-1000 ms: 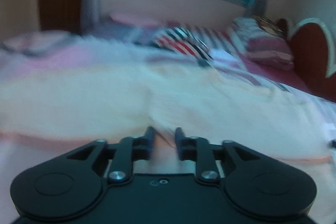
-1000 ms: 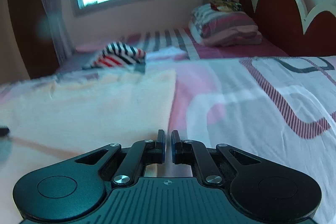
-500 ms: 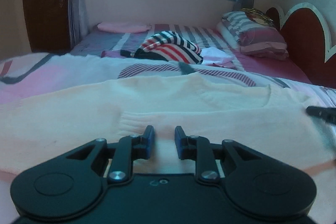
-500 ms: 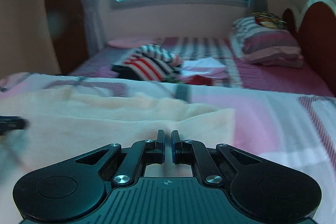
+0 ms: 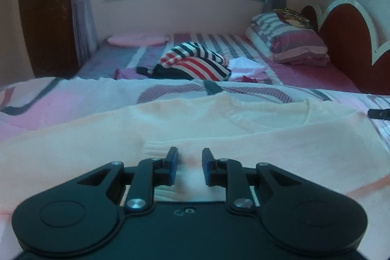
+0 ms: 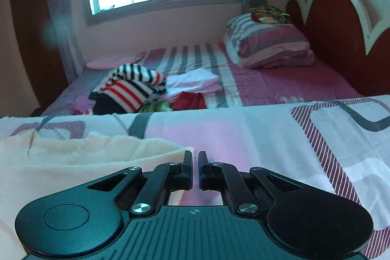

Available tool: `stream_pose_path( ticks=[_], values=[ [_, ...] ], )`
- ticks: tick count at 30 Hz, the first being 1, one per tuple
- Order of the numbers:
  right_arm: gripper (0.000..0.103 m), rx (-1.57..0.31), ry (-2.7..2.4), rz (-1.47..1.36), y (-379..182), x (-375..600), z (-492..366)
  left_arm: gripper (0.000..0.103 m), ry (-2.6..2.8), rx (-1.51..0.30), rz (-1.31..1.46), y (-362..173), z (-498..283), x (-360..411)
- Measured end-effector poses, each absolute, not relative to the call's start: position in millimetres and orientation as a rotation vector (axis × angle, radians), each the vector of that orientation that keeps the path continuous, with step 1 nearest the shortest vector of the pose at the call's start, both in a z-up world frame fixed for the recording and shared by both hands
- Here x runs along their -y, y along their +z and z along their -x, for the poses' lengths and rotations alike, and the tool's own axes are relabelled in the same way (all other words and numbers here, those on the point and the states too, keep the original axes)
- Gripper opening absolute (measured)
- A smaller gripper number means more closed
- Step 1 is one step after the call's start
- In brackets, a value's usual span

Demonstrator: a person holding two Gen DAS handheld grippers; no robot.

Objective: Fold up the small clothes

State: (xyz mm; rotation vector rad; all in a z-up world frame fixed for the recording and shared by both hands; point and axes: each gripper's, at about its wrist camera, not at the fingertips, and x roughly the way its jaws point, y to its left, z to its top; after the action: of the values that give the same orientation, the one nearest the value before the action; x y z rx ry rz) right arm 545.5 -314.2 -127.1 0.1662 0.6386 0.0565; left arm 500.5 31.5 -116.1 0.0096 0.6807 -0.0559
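Note:
A cream knit sweater [image 5: 243, 138] lies spread flat on the patterned sheet, and its right corner [image 6: 156, 150] shows in the right wrist view. My left gripper [image 5: 190, 157] sits low over its near middle by a ribbed band [image 5: 152, 146]. Its jaws stand a narrow gap apart, cloth fills that gap, and it looks pinched on the knit. My right gripper [image 6: 195, 157] is shut at the sweater's corner, which touches its left finger, with pink sheet showing under the tips. One tip of it [image 5: 379, 113] shows at the right edge of the left wrist view.
A pile of clothes topped by a striped red, white and navy top [image 5: 195, 62] lies further up the bed, with white and red pieces [image 6: 192, 84] beside it. A striped pillow [image 6: 268, 43] leans near the red headboard [image 6: 341, 40]. Window and wall stand behind.
The left view has gone from blurred to steady, with the cloth in the same place at its jaws. My right gripper has slid right along the sweater, from over the cloth to its corner.

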Motion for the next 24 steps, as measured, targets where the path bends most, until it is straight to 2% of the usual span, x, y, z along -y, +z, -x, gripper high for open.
stream_pose_path(
  ticks=[4, 6, 8, 10, 14, 19, 24],
  values=[
    [0.003, -0.733, 0.081, -0.189, -139, 311, -551, 0.020, -0.056, -0.723, -0.019, -127, -506, -25],
    [0.004, -0.731, 0.080, -0.179, -138, 310, -547, 0.022, -0.051, -0.728, -0.024, -126, -505, -25],
    [0.004, -0.734, 0.083, -0.188, -132, 311, -539, 0.018, -0.049, -0.718, -0.036, -117, -498, -25],
    [0.004, -0.719, 0.103, -0.223, -124, 314, -523, 0.020, -0.077, -0.691, -0.046, -112, -485, -21],
    [0.004, -0.730, 0.120, -0.122, -138, 291, -501, 0.022, -0.083, -0.721, -0.078, -128, -483, -10],
    [0.004, -0.710, 0.106, -0.125, -126, 287, -482, 0.021, -0.087, -0.708, -0.076, -116, -473, -7],
    [0.003, -0.733, 0.092, -0.066, -132, 269, -460, 0.021, -0.098, -0.728, -0.098, -128, -465, -3]
  ],
)
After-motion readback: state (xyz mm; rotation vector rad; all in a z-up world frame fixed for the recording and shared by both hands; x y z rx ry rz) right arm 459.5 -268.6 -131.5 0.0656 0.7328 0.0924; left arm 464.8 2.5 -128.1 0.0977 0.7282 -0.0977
